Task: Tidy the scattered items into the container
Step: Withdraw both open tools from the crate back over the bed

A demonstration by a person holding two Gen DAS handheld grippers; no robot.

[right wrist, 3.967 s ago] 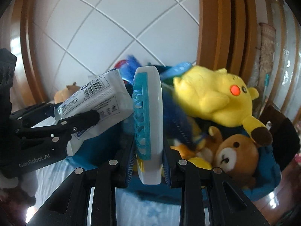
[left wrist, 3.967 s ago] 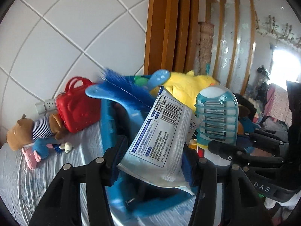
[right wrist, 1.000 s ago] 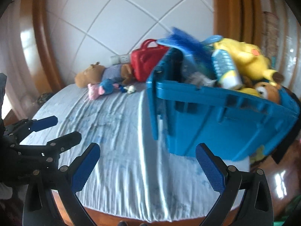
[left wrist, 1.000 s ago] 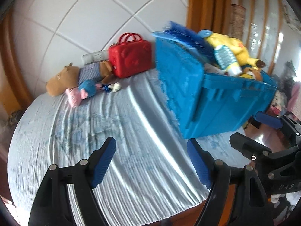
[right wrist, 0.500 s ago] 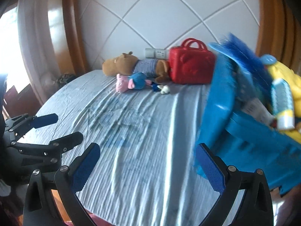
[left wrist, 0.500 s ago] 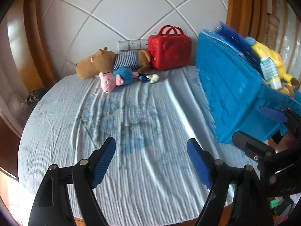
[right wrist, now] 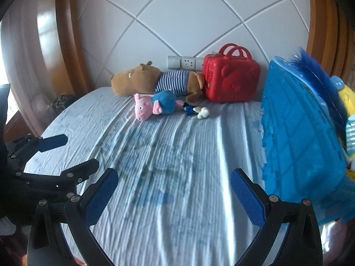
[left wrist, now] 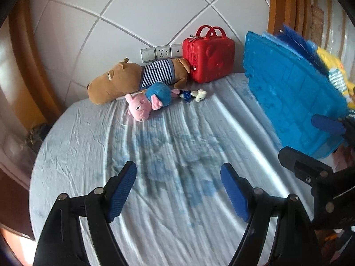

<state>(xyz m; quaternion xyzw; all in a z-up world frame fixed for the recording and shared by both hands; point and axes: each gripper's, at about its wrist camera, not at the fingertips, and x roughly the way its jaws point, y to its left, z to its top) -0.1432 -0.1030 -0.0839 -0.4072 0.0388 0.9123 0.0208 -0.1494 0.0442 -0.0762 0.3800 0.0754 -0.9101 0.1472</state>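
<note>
Container: blue plastic crate, standing at the right side of the bed, well apart from the loose toys; I see it heaped with goods.
Left gripper: mine, jaws wide apart, nothing between the blue pads, held over the bare middle of the sheet.
Right gripper: mine, jaws likewise spread and empty, above the sheet with the crate's wall just to its right.
Bed sheet: pale blue, wrinkled, faint darker print in the middle.
Crate contents: blue bristled brush sticking up over the rim; yellow plush behind it; the rest too blurred for me to name.
Pink pig plush: blue body, lying on its side at the far part of the sheet.
Small white-and-blue toy: lying just beside the pig's feet.
Brown plush: striped shirt, lying along the wall behind the pig, its rear end touching the case.
Red case: small, two handles, upright against the wall.
Wall sockets: white row above the brown plush.
</note>
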